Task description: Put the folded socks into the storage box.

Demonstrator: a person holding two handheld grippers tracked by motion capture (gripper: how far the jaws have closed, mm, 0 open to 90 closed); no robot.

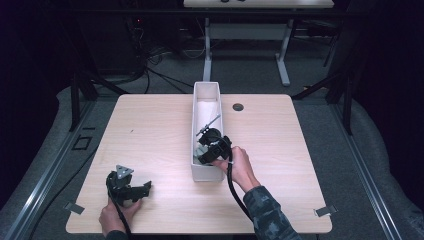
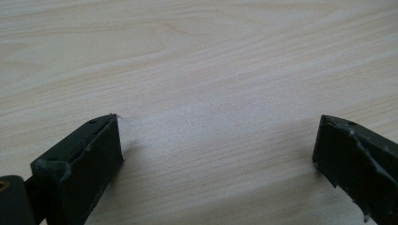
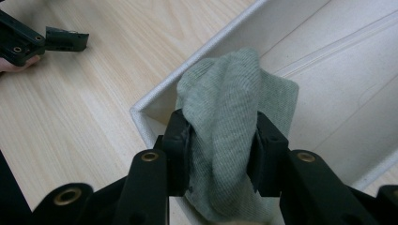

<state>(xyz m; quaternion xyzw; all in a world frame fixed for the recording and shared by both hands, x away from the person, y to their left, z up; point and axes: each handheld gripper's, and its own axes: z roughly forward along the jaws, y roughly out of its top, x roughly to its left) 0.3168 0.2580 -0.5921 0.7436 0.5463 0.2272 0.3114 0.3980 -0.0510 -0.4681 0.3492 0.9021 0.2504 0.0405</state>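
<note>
Cloth going into box, not yet let go.
High view: right tool (image 1: 212, 150) over white box (image 1: 207, 90) near end, left tool (image 1: 131, 187) idle on counter (image 1: 150, 130). Left gripper view: jaws wide, empty. Right gripper view: jaws clamp green cloth (image 3: 230, 117) above box corner; wall close by.

Table (image 1: 150, 125) lit from above, surroundings dark; close views soft, slightly blurred; faint shadows.
</note>
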